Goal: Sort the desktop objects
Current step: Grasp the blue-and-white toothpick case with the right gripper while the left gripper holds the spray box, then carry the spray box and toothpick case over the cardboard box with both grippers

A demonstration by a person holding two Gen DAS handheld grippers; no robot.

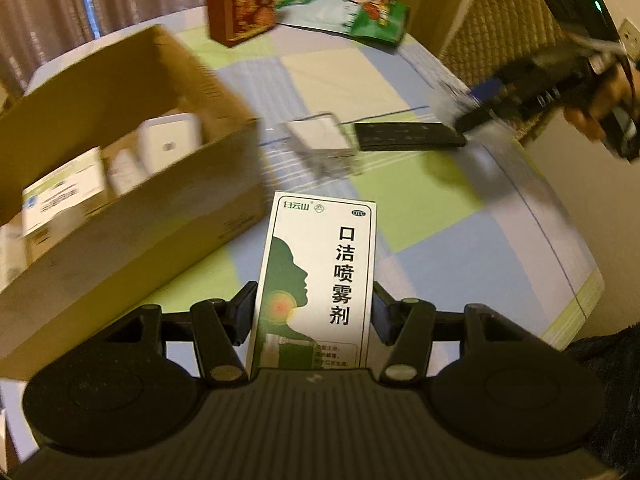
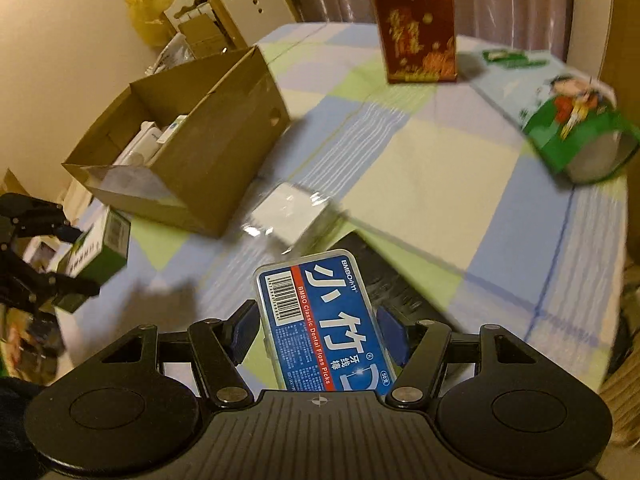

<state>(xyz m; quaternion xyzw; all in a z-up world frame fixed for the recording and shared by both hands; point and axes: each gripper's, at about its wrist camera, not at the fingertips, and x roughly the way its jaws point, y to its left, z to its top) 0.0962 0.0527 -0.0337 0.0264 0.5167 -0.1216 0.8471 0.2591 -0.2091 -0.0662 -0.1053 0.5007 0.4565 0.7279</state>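
Observation:
My left gripper (image 1: 314, 312) is shut on a white-and-green mouth spray box (image 1: 316, 276), held above the table beside an open cardboard box (image 1: 132, 184). My right gripper (image 2: 318, 326) is shut on a blue dental floss picks case (image 2: 324, 320), held above the table. The cardboard box (image 2: 224, 136) holds several white packages (image 1: 168, 144). In the right wrist view the left gripper (image 2: 48, 256) shows at the far left with the spray box (image 2: 100, 252). In the left wrist view the right gripper (image 1: 520, 92) shows at the upper right, blurred.
A clear plastic box (image 1: 324, 144) and a black flat remote-like object (image 1: 408, 134) lie mid-table. A red carton (image 2: 416, 28) stands at the far side. A green-and-white cartoon pouch (image 2: 572, 120) lies near the far right edge. A wicker chair (image 1: 504, 24) stands beyond the checked tablecloth (image 2: 440, 168).

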